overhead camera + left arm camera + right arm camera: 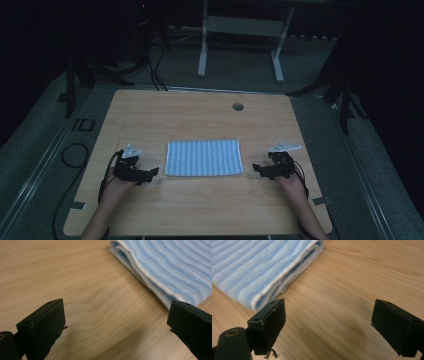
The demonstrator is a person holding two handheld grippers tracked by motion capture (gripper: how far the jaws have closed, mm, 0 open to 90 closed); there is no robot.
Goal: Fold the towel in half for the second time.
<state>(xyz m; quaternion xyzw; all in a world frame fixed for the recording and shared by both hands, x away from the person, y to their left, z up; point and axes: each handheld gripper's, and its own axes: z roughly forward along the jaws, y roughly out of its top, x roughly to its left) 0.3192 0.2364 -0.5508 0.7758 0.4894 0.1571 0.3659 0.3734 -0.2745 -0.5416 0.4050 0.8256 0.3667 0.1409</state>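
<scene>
cloth point(204, 158): blue-and-white striped, folded in layers, seemingly two
pose: flat, rectangular
place: middle of the wooden surface point(200, 117)

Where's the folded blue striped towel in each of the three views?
High view: the towel lies flat at the table's centre, between the left tongs and the right tongs.
Left gripper view: upper right, its folded edge running diagonally, just above the right-hand jaw.
Right gripper view: upper left, its near corner just above the left-hand jaw.
Shared landmark: the light wood-grain tabletop under the towel.
</scene>
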